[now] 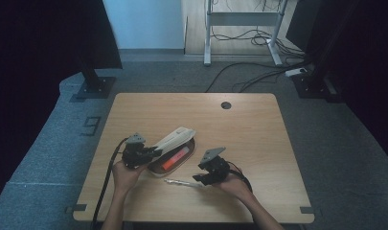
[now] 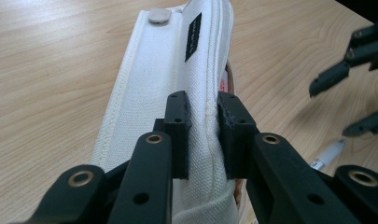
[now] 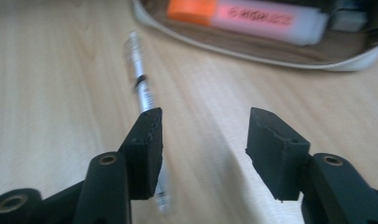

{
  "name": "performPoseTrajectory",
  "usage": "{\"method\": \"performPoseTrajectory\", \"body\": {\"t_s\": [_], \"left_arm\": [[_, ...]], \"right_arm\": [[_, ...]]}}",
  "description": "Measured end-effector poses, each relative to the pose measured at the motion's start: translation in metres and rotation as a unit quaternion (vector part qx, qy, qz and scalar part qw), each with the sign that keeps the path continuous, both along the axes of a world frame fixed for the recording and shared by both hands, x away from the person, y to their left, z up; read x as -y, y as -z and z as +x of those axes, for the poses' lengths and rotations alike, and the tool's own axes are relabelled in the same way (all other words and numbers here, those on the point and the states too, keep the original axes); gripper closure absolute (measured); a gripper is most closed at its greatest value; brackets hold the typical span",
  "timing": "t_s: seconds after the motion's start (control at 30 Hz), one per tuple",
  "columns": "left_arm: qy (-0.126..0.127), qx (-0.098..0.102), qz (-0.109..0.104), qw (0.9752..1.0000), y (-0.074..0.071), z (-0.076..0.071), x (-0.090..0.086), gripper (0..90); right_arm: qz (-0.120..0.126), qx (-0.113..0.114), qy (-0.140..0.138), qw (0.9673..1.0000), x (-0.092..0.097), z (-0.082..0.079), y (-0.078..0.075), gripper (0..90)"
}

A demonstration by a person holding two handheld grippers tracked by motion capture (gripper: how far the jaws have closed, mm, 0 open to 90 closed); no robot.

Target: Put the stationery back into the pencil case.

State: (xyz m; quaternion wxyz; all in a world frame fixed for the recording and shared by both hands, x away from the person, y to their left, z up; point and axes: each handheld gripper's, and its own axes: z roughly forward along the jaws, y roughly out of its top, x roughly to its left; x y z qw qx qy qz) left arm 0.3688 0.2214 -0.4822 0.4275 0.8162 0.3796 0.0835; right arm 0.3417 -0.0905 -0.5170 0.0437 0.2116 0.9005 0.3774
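Highlighter reading "HIGHLIGHTER", in white pouch

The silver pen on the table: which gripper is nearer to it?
Right. The right gripper sits low over the pen, jaws apart, the pen by one jaw. The left gripper is farther off, clamped on the white pencil case flap.

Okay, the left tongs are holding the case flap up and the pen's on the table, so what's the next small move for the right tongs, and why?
Probably shift the right tongs sideways until the pen lies between the jaws, then close. The jaws stand open and the pen runs under one jaw rather than in the gap. The left tongs pinch the flap, and the case lies open beside the pen.
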Motion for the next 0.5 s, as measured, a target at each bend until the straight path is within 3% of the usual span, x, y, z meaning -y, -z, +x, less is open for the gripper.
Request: {"method": "performPoseTrajectory", "body": {"t_s": [0.5], "left_arm": [[0.0, 0.004, 0.002, 1.0, 0.0, 0.0, 0.0, 75.7]], "right_arm": [[-0.019, -0.006, -0.043, 0.9989, -0.017, -0.016, 0.015, 62.2]]}}
